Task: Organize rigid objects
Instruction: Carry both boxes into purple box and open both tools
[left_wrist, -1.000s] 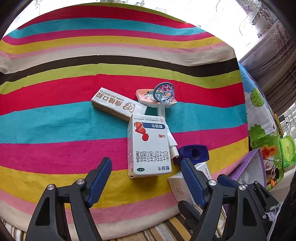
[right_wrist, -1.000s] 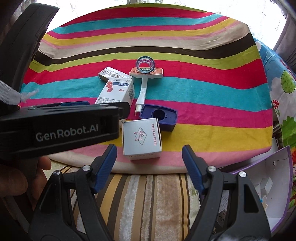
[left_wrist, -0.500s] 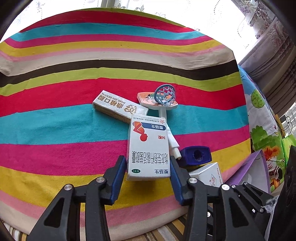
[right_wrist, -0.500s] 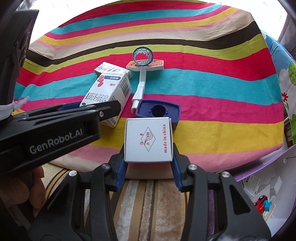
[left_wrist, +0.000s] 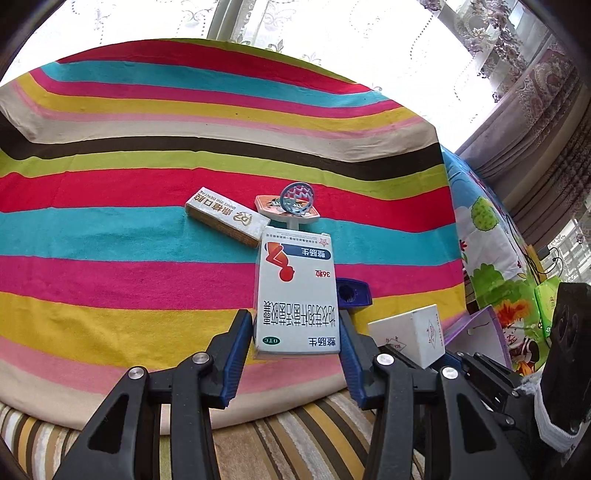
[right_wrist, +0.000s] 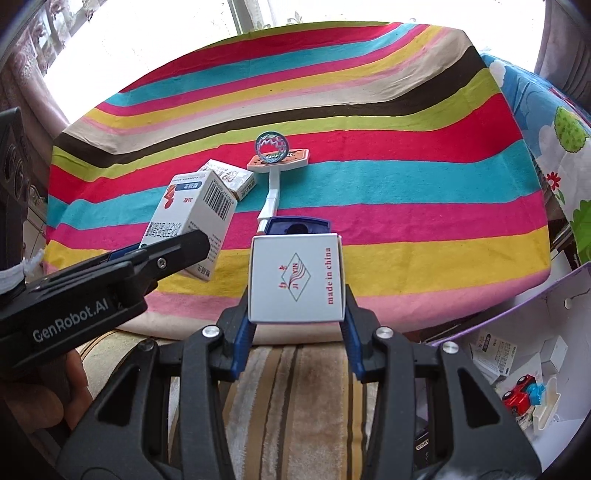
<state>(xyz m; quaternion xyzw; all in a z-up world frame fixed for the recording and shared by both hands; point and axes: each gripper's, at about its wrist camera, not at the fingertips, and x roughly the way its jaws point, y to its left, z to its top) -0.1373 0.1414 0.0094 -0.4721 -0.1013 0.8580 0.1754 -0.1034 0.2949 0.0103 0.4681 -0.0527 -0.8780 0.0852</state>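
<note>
- A striped cloth (left_wrist: 147, 273) covers my bench, bright curtained windows (left_wrist: 332, 37) behind.
- My left tongs (left_wrist: 295, 332) pinch the medicine box (left_wrist: 295, 291), raised off the cloth at its near end.
- My right tongs (right_wrist: 295, 317) pinch the small white box (right_wrist: 295, 277), just before the blue base (right_wrist: 299, 225).
- An open purple box (right_wrist: 517, 354) sits at right.

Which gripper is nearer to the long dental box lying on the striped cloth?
Left. The left gripper, shut on the medicine box, sits just before the dental box. The right gripper, shut on the white square box, is farther off, to the side.
</note>
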